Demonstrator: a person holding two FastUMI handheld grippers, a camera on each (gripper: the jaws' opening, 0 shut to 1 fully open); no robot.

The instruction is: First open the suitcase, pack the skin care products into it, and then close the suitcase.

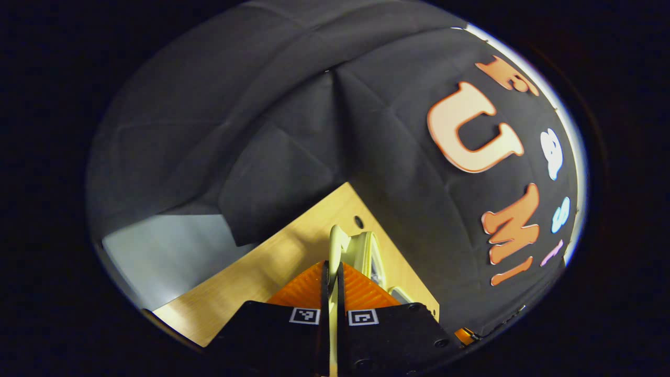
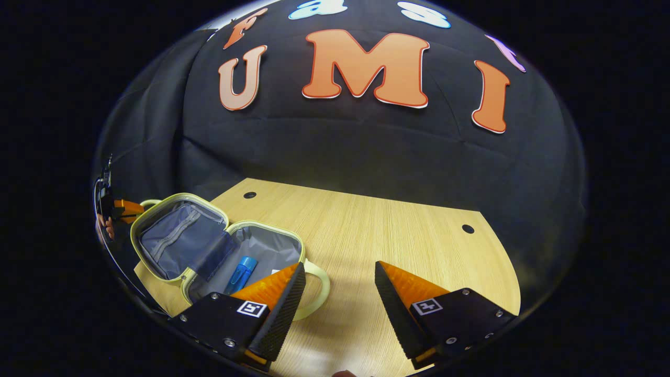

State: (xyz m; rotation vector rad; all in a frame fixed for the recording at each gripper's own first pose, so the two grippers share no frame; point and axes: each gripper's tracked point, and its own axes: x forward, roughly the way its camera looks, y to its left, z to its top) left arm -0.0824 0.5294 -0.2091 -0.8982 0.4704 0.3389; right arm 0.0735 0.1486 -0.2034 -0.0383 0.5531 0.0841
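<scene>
Right, so the case [image 2: 209,246] sits open near the table's [image 2: 392,235] left edge in the right gripper view, lid [image 2: 178,235] laid back w/ its lining and zip pocket facing up. A blue tube [image 2: 241,273] lies in the lower half; it looks like the skin care item, so we judge packing is done or nearly so, and closing is what's left.

In the left gripper view, our left gripper [image 1: 333,277] is clenched on a thin pale edge [image 1: 335,246], prob. the lid rim, both fingers pressed to it. We think that grip is there to swing the lid over, since the rim is the only thin part a two-finger tool can pinch. In the right gripper view that gripper shows small at the far left, just behind the lid.

Our right gripper [image 2: 340,283] is released, jaws wide apart, holding nothing, hovering over bare wood just right of the case's handle [image 2: 322,285].

Room-wise: plenty of free table to the right and toward the back wall. The case is close to the left edge, so pushing it that way while folding risks sliding it off; the right gripper could brace the base.
</scene>
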